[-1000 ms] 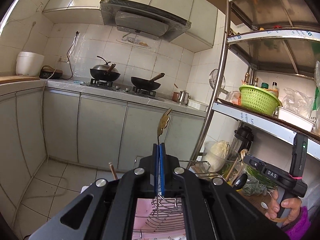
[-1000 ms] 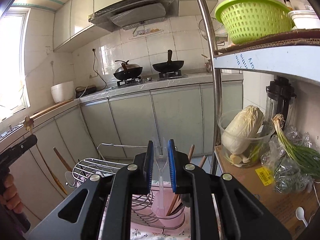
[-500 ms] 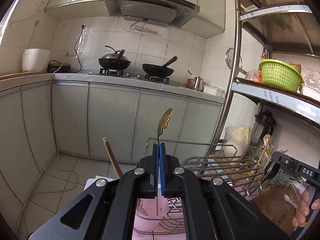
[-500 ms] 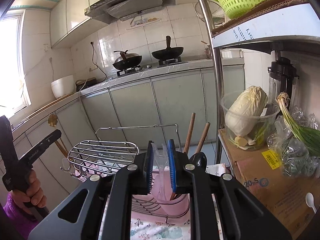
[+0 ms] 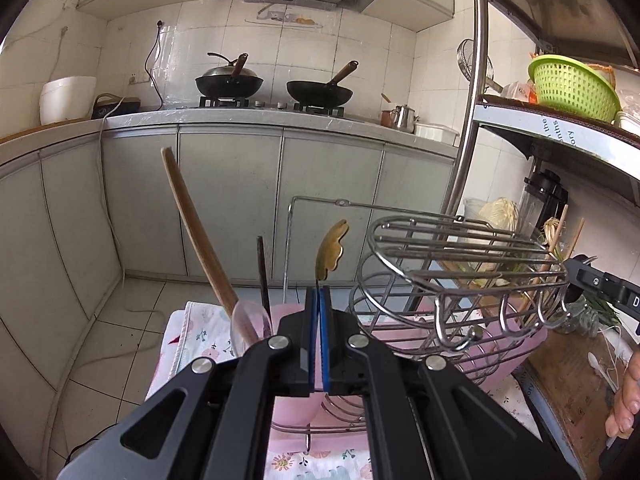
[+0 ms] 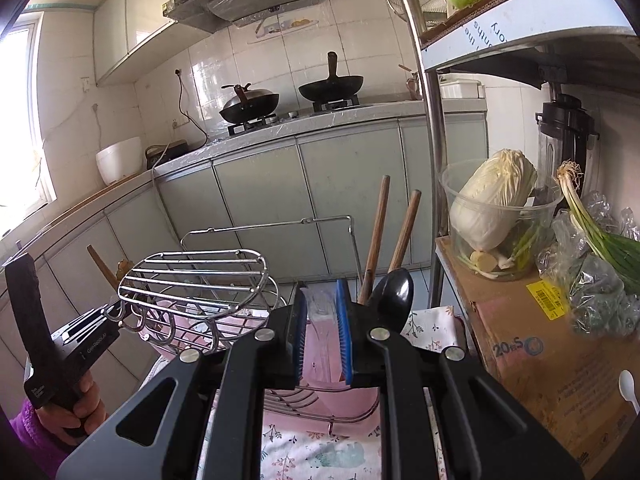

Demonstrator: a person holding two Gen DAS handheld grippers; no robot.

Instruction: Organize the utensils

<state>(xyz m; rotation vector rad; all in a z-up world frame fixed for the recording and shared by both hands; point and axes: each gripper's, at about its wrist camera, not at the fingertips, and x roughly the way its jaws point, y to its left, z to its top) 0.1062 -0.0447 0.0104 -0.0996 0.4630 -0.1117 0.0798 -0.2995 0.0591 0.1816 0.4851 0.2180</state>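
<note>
To the left of the left gripper (image 5: 319, 334), a long wooden spatula (image 5: 200, 236) and a thin dark stick (image 5: 262, 276) are seen standing in a pink holder (image 5: 296, 404); they are probably leaned there so that the handles stay up and easy to take. A clear plastic spoon (image 5: 245, 326) is seen in the same place. The blue pads of the left gripper are pressed together on the thin stem of a small golden utensil (image 5: 330, 250), whose leaf-shaped end stands straight above the jaws; it is held upright, it seems, so that it can be lowered into the holder directly below. To the right of this gripper, a wire rack (image 5: 460, 272) is placed over the pink basin (image 5: 516, 336).

In the right wrist view, the right gripper (image 6: 322, 336) is closed on a transparent utensil (image 6: 320, 312), held vertical between the pads. Just to its right, two wooden handles (image 6: 376, 240) and a black spoon (image 6: 394, 296) stand in a container, where this piece is probably meant to go.

On the left handle, small white letters are seen, but they cannot be read surely. On the cardboard box (image 6: 532, 364) at the far right, "20" and "S" are printed, and a yellow barcode label (image 6: 546, 298) is stuck near it.
</note>
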